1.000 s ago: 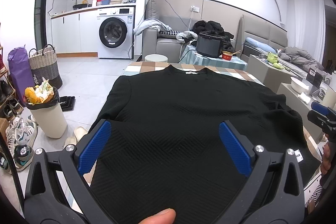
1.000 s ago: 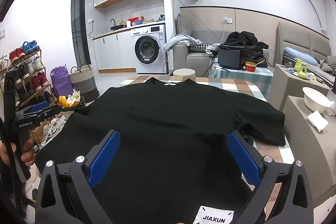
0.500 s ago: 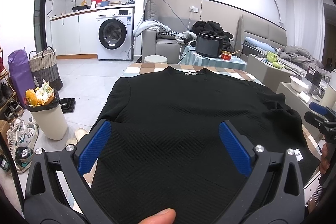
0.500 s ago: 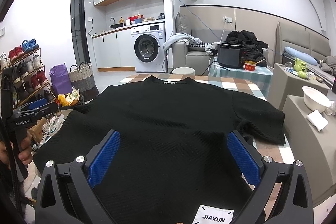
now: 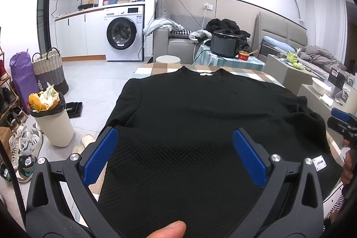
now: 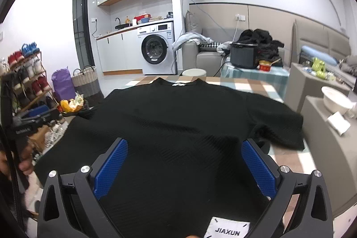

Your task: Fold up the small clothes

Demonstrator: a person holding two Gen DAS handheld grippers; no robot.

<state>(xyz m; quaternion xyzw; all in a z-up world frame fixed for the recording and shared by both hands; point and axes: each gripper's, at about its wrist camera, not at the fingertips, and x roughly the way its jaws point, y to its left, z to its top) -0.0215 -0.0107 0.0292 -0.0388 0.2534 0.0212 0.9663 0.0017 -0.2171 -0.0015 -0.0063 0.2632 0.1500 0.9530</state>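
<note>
A black textured short-sleeved top (image 5: 200, 117) lies flat on a checked table (image 5: 156, 69), collar away from me; it also shows in the right wrist view (image 6: 178, 117). My left gripper (image 5: 175, 148) is open and empty, hovering over the top's near left part. My right gripper (image 6: 184, 157) is open and empty over the near right part, above a white "JIAXUN" hem label (image 6: 227, 230). The right gripper also shows at the edge of the left wrist view (image 5: 341, 122), and the left gripper at the edge of the right wrist view (image 6: 29, 122).
A full waste bin (image 5: 51, 119) and shoes (image 5: 24, 144) stand on the floor left of the table. A low cabinet with a white bowl (image 6: 335, 100) stands to the right. A side table with a black cooker (image 5: 224, 42) and a sofa lie beyond.
Both grippers have drifted slightly lower and closer over the top. Both stay open and the top has not moved.
</note>
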